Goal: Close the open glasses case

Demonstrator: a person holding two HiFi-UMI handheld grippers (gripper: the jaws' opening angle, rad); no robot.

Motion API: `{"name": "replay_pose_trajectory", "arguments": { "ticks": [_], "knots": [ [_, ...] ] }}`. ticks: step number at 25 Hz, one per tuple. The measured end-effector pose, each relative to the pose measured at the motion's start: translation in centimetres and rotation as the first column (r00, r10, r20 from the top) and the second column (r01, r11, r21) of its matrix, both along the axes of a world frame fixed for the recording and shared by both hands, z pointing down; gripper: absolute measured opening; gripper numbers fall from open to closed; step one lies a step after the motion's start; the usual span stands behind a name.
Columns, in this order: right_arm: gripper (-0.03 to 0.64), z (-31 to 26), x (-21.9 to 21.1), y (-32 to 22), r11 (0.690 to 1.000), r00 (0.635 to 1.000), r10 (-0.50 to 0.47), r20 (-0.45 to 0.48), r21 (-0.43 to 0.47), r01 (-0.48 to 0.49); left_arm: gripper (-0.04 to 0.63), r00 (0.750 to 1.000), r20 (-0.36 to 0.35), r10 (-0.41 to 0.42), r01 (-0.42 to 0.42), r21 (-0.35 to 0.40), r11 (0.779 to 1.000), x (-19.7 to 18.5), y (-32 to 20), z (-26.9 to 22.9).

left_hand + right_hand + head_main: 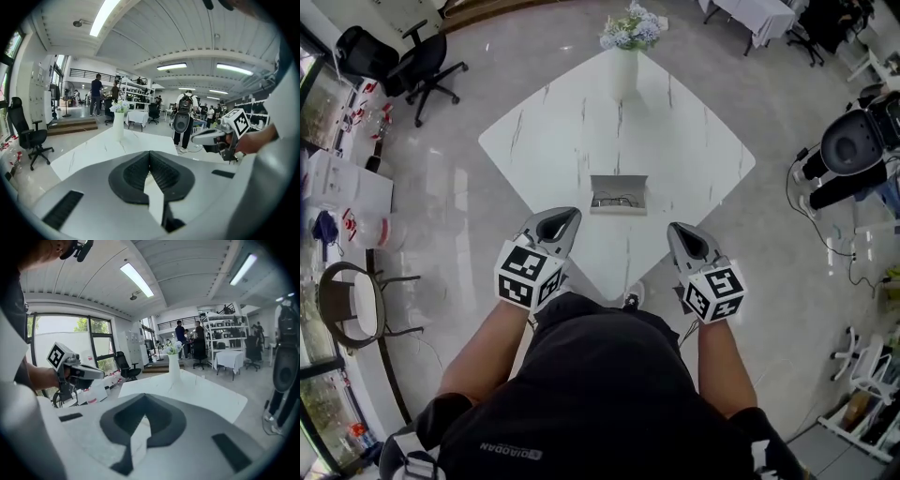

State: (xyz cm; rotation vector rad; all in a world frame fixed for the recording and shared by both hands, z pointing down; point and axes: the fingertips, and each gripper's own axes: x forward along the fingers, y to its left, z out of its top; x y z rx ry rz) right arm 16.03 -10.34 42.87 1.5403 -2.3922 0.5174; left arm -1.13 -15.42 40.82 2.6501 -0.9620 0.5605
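The open glasses case [619, 194] lies on the white marble table [581, 131], its grey lid up and dark glasses lying inside. My left gripper [571, 215] hangs over the table's near edge, left of and nearer than the case, jaws shut with nothing in them. My right gripper [676, 229] is level with it to the case's near right, also shut and empty. Neither touches the case. In the left gripper view, the jaws [149, 153] meet at their tips and the right gripper [218, 136] shows alongside. The right gripper view shows its own jaws [143, 405] together, and the case is hidden in both.
A white vase of flowers [625, 56] stands at the table's far corner. A black office chair [412, 66] is far left and shelves line the left wall. A black speaker-like device [853, 141] with cables sits on the floor at right. People stand far back [186, 117].
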Motion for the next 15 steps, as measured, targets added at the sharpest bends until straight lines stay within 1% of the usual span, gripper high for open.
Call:
{"name": "replay_pose_trajectory", "arguments": {
  "ticks": [2,5,9,15],
  "knots": [
    [0.002,-0.3,-0.8,0.4,1.000,1.000,0.006,-0.016,0.005,-0.006,0.003,0.999,0.016,0.034,-0.034,-0.003,0.999,-0.4,0.7,0.7],
    [0.002,0.0,-1.2,0.5,1.000,0.999,0.030,-0.034,0.006,-0.030,0.003,0.998,0.034,0.061,-0.061,0.015,0.998,-0.7,0.9,1.4],
    [0.002,-0.1,-1.3,0.8,0.999,0.998,0.054,-0.025,-0.002,-0.054,0.003,0.996,0.019,0.088,-0.089,0.026,0.996,-0.7,1.1,0.9],
    [0.002,-0.6,-2.6,0.5,1.000,0.999,0.024,-0.045,-0.001,-0.024,0.003,0.996,0.005,0.092,-0.092,0.014,0.996,-0.9,1.1,0.8]
  ]
}}
